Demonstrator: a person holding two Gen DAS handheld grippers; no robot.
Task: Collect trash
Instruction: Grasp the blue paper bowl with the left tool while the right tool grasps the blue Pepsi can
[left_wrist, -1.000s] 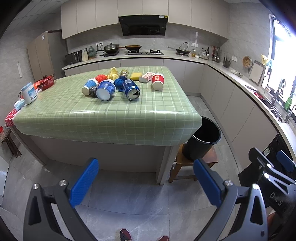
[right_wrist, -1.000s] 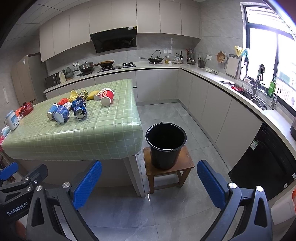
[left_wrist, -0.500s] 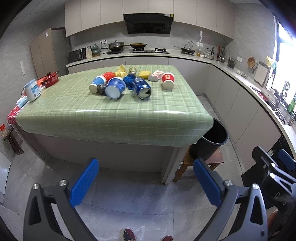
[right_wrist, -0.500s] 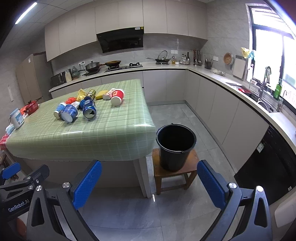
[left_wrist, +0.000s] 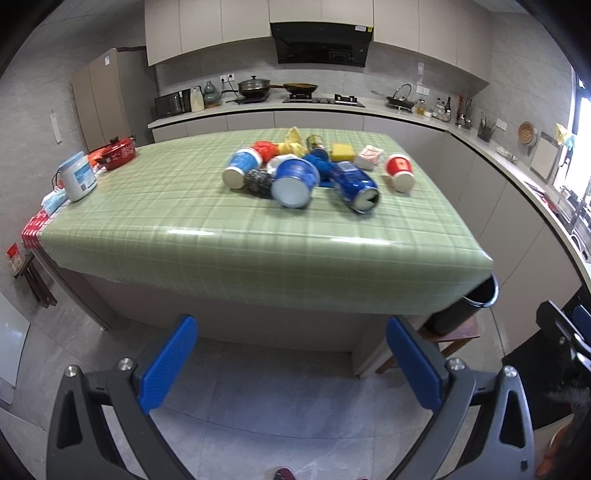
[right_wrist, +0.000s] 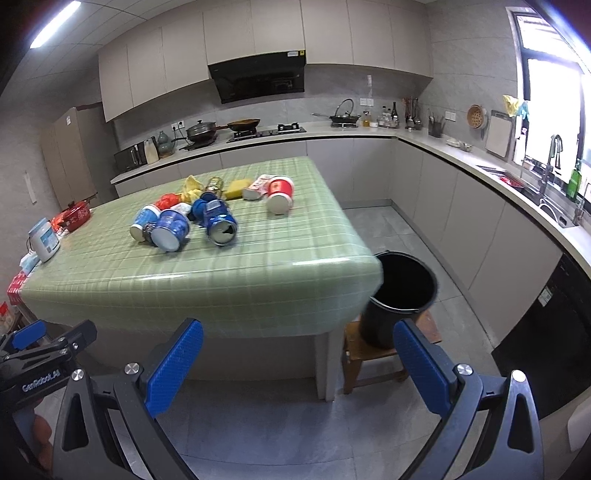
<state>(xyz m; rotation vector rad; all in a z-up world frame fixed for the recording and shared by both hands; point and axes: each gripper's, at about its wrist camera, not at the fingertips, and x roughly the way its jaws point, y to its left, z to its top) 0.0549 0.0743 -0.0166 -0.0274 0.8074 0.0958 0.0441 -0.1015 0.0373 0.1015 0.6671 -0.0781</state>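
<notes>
A pile of trash lies on the green checked island table (left_wrist: 184, 236) (right_wrist: 258, 273): a blue can (left_wrist: 356, 186) (right_wrist: 219, 223), a blue cup (left_wrist: 295, 181) (right_wrist: 170, 229), a second blue cup (left_wrist: 242, 166), a red cup (left_wrist: 399, 171) (right_wrist: 280, 194), a yellow sponge (left_wrist: 341, 152), crumpled wrappers. A black bucket (right_wrist: 400, 295) (left_wrist: 465, 308) stands on a wooden stool (right_wrist: 373, 356) at the table's right corner. My left gripper (left_wrist: 291, 363) and right gripper (right_wrist: 299, 363) are open and empty, over the floor short of the table.
A white-blue tub (left_wrist: 77, 175) and a red pot (left_wrist: 116, 153) sit at the table's left end. Kitchen counters (right_wrist: 480, 173) run along the back and right walls. A dark oven front (right_wrist: 554, 332) is at the right. Grey tile floor (right_wrist: 277, 424) lies below.
Both grippers have moved closer to the table and higher; the table and trash look larger. The bucket has slid partly behind the table corner in the left view. Jaws stay open.
</notes>
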